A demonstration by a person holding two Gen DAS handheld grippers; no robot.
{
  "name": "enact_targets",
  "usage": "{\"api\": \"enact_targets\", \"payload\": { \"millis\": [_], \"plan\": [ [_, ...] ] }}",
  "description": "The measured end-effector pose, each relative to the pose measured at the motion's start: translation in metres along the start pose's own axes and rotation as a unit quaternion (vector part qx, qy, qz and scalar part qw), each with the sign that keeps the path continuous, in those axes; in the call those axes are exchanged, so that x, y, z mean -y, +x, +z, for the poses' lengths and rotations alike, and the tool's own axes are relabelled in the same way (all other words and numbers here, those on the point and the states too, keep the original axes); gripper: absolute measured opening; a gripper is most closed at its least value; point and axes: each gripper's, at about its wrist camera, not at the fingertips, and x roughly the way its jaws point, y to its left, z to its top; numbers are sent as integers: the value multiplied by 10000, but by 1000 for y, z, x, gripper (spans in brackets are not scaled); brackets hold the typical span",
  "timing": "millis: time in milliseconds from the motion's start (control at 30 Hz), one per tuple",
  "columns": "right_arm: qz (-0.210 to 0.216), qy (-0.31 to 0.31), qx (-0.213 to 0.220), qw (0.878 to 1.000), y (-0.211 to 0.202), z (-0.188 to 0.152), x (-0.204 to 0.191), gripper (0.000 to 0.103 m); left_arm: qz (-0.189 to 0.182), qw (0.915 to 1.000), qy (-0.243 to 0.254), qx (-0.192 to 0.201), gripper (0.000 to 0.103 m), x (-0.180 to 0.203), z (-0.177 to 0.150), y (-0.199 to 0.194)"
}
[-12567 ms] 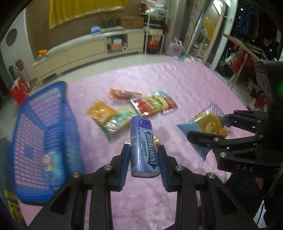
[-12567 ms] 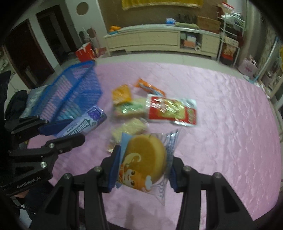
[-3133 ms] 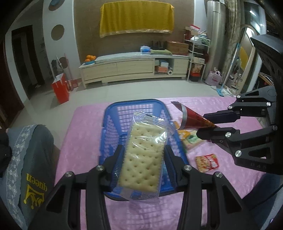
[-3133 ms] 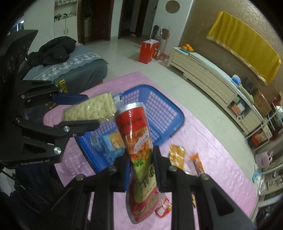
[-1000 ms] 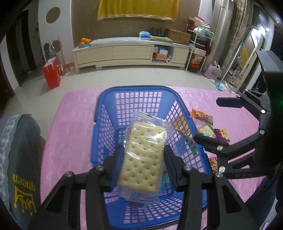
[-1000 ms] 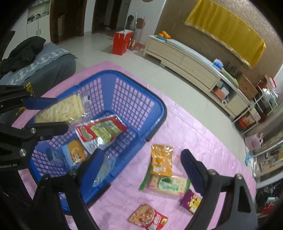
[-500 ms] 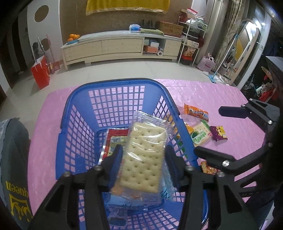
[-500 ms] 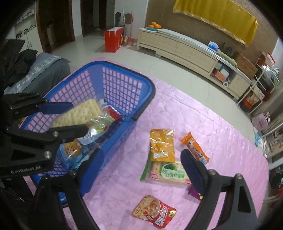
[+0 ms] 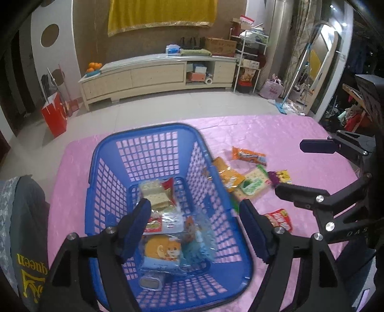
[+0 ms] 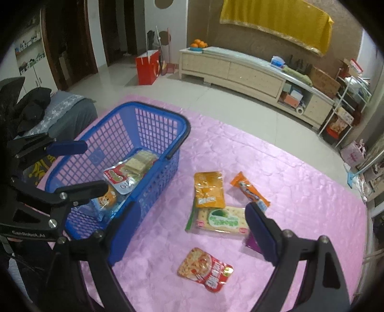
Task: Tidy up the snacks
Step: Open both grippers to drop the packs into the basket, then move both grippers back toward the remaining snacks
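Snacks (image 9: pixel 165 230) — crinkly packets — fill the blue basket (image 9: pixel 146 134); left hand-held gripper (image 9: pixel 194 230) just spread, empty.

Setting: a home, a lived-in living room.
Far wall: long pale wooden sideboard (image 9: pixel 158 72) with drawers and open cubbies, upper centre of the left wrist view; a bowl of oranges (image 9: pixel 94 66) on its left end.
Wall hanging: yellow cloth (image 9: pixel 160 14) with a gold fringe, top centre.
Floor: pale glossy tiles (image 10: pixel 192 91); a red paper bag (image 10: pixel 147 68) stands on them.
Right side: white wire rack (image 9: pixel 249 60) crowded with household goods; a mop (image 9: pixel 291 84) leans nearby.
Foreground surface: pink quilted cover (image 10: pixel 300 192).
Left edge: grey embroidered bedding (image 10: pixel 62 108) with dark clothing heaped on it.
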Motion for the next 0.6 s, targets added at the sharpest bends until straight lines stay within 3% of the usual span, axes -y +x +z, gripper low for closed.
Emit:
{"api": "enact_targets", "payload": {
  "millis": [333,600],
  "plan": [
    [-266,209,179,9993,-49,-28,31,91,-202,9991,336,136,79,60,1,-17],
    [-438,511,102,9977,-61,-61,65,91,-466,9972,592,-5,79,113,-3,-3]
  ]
}}
